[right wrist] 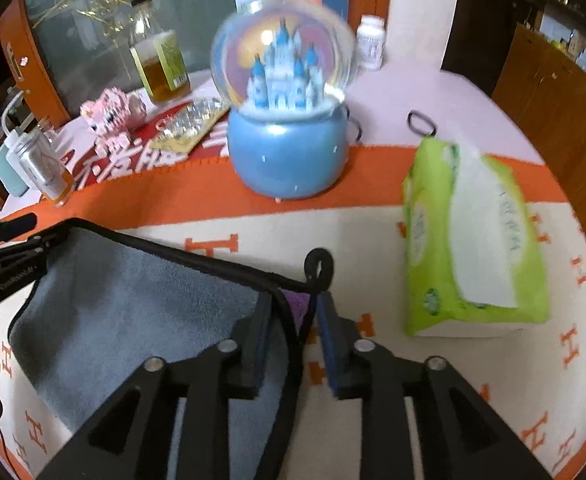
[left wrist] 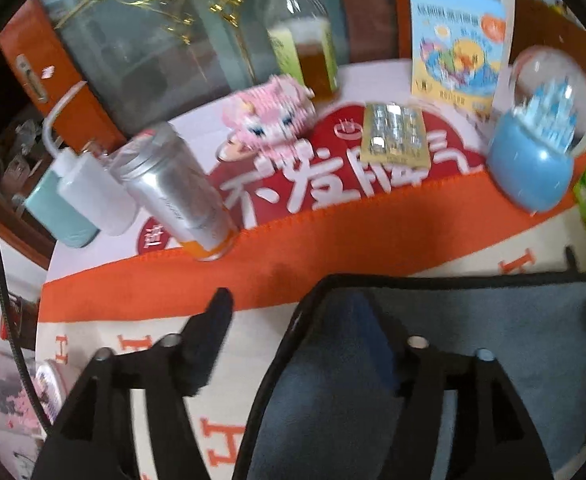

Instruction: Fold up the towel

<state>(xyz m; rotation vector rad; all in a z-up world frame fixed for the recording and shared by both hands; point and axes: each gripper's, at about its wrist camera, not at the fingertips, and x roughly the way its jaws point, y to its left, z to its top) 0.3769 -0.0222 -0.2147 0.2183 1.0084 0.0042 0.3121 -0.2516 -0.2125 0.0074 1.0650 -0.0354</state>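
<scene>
Towel (right wrist: 133, 320) is being held over the near desk (right wrist: 373, 236) | right hand-held gripper (right wrist: 295, 334) is being clamped on its black-trimmed corner | left hand-held gripper (left wrist: 289, 332) is being kept apart astride the opposite edge, likely for folding.

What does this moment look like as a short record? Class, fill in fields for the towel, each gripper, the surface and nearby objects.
towel: grey-blue towel with black edging, lying on the blanket, one corner with a black loop
left gripper: left gripper, fingers apart, straddling a raised towel edge
right gripper: right gripper, shut on the towel corner near the loop
surface: cream and orange blanket with H pattern
nearby: snow globe on a blue base, beyond the towel; green tissue pack, to its right
blur: both views slightly smeared
</scene>
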